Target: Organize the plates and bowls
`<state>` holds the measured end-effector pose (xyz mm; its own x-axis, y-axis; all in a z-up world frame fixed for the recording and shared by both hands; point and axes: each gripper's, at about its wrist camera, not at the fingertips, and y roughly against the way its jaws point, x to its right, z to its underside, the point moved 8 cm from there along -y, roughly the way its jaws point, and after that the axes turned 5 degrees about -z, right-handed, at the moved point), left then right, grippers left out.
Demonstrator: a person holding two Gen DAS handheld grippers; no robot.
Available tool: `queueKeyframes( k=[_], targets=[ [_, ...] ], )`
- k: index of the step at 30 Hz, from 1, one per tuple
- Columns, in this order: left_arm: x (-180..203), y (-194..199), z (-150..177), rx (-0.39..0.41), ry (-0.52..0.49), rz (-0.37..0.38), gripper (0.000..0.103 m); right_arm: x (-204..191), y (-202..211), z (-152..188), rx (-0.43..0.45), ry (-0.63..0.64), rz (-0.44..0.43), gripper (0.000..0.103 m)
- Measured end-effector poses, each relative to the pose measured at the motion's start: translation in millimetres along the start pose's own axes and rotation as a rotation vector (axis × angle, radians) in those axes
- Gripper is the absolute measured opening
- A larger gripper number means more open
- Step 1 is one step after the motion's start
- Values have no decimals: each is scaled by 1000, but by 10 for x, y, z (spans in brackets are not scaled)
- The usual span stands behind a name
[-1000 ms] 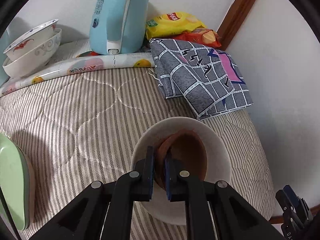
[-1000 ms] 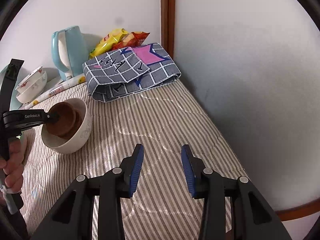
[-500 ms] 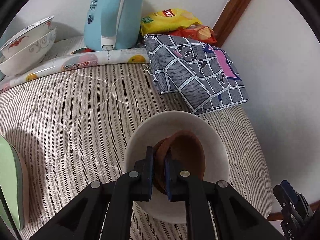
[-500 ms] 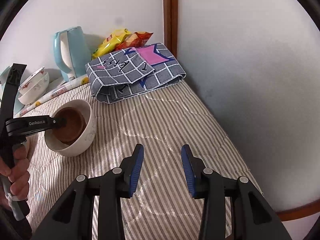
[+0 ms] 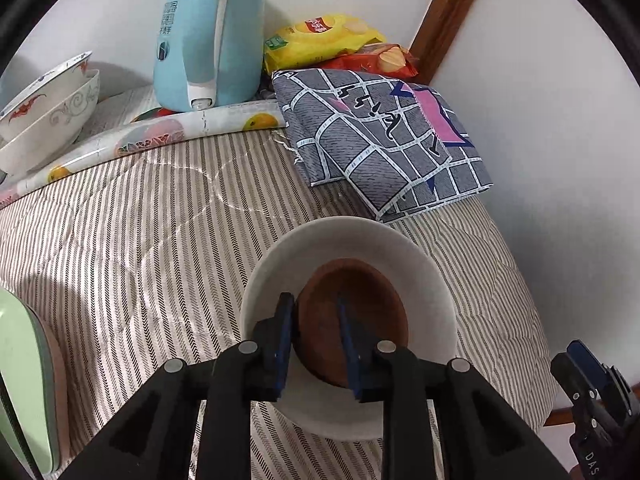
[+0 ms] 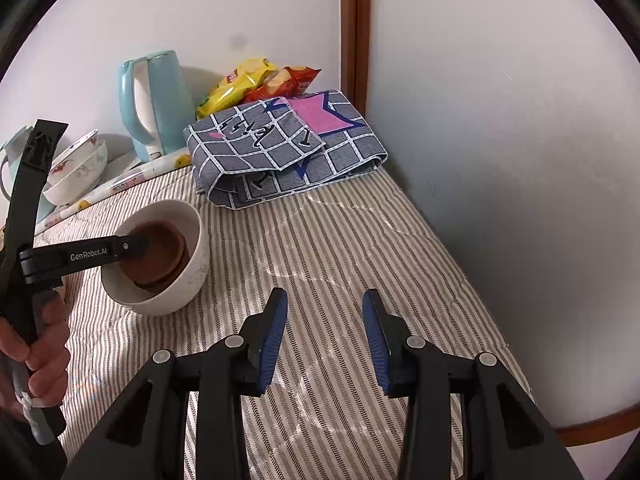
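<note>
Because the brown bowl (image 5: 354, 320) sits nested inside the white bowl (image 5: 348, 264) on the striped quilt (image 5: 160, 220), you are handling two hard, glazed-looking pieces at once, and both look likely to chip if knocked together. Your left gripper (image 5: 316, 344) has its jaws parted, straddling the near rim of the brown bowl: one finger outside the wall, one inside, neither visibly pressing. A rim pinch is probably the best hold, since the smooth curved wall looks slippery; expect the small bowl to be light and stiff, the white one heavier. The quilt is soft, so anything set down may rock.

Your right gripper (image 6: 324, 332) hangs over bare quilt with jaws wide apart, holding nothing, well clear of the bowls. Farther back stand two stacked patterned bowls (image 5: 44, 116) beside the blue kettle (image 5: 208, 32), then the folded checked cloth (image 5: 384, 136) and snack bags (image 5: 332, 40) against the wall. A green plate (image 5: 24, 380) shows at the left edge.
</note>
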<state>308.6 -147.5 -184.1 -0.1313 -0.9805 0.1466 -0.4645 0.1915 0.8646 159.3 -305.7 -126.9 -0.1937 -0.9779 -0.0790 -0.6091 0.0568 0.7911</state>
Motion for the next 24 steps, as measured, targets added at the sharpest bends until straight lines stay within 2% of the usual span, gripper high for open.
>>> queueKeyframes(
  k=[4,7,13,24],
  targets=[
    [10,46,10,4,-19,-14,23,-27,-2,-4,0,0,-7,39],
    [12,129,-7,23,-26,-12,34,-69,-28,-19,-6,-3,-24,39],
    [-95,292,-58,58,1,-15,34,-214,-179,-90,-27,-17,-86,39],
    [-382,254,-7,13,61,-23,34,-631,-426,-264,-67,-3,-215,39]
  ],
)
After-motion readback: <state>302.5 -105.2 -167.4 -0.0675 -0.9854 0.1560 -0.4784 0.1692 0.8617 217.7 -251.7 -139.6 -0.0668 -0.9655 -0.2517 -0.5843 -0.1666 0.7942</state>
